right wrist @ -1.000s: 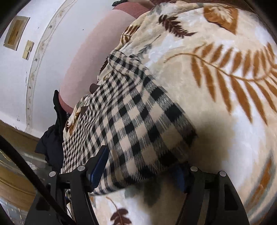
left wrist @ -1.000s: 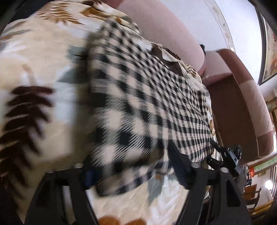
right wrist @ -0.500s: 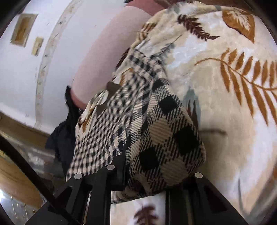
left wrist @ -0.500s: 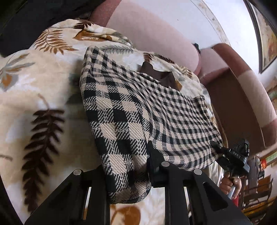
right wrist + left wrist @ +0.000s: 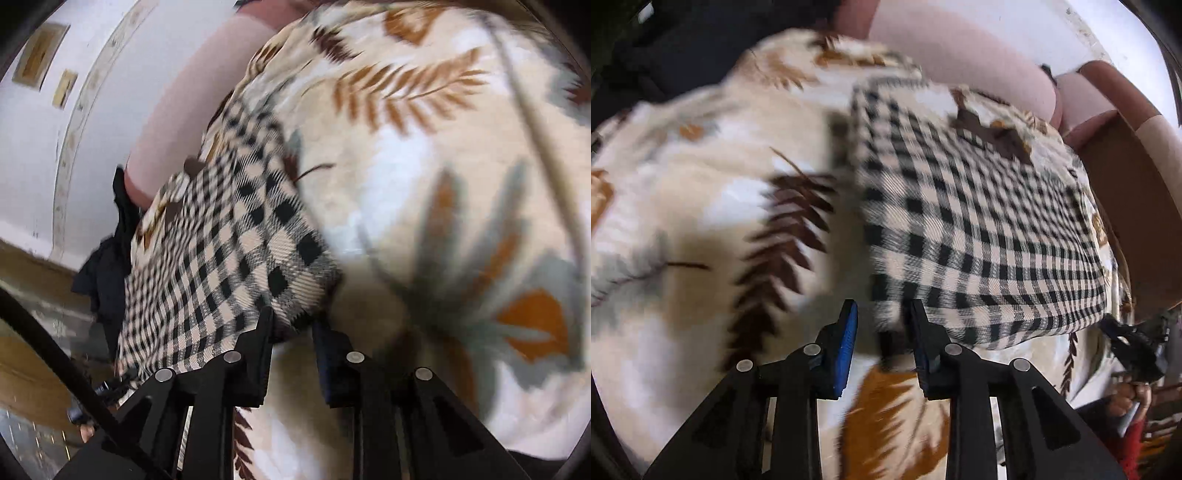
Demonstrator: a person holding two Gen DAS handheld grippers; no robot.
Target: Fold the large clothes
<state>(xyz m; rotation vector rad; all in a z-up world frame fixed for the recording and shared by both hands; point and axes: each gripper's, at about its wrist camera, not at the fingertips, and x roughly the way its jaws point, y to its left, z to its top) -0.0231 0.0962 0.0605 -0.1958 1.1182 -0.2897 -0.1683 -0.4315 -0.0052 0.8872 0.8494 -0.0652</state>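
Left wrist view: checked garment lies as a flat folded rectangle on the leaf-print blanket that covers the sofa, toward the right half of the seat, far edge close to the pink backrest. Left gripper sits at the garment's near-left corner. Its fingers are opening: blue pad is bare and clear of the cloth, and the blurred corner hangs in the gap beside the other finger. So released, or nearly so.

Right wrist view: right gripper is at the near-right corner of the same garment. The corner is bunched between the fingers and fills the gap, so I read it as clenched on the cloth, the edge raised slightly off the blanket. Motion blur is heavy, so low confidence.

Both grippers take the two near corners, probably so the near edge stays straight and the fold lands square. Garment looks already doubled over; judging by its shape, another fold or a smoothing pass is likely left. Dark clothes are piled at the far-left end, apart from it.
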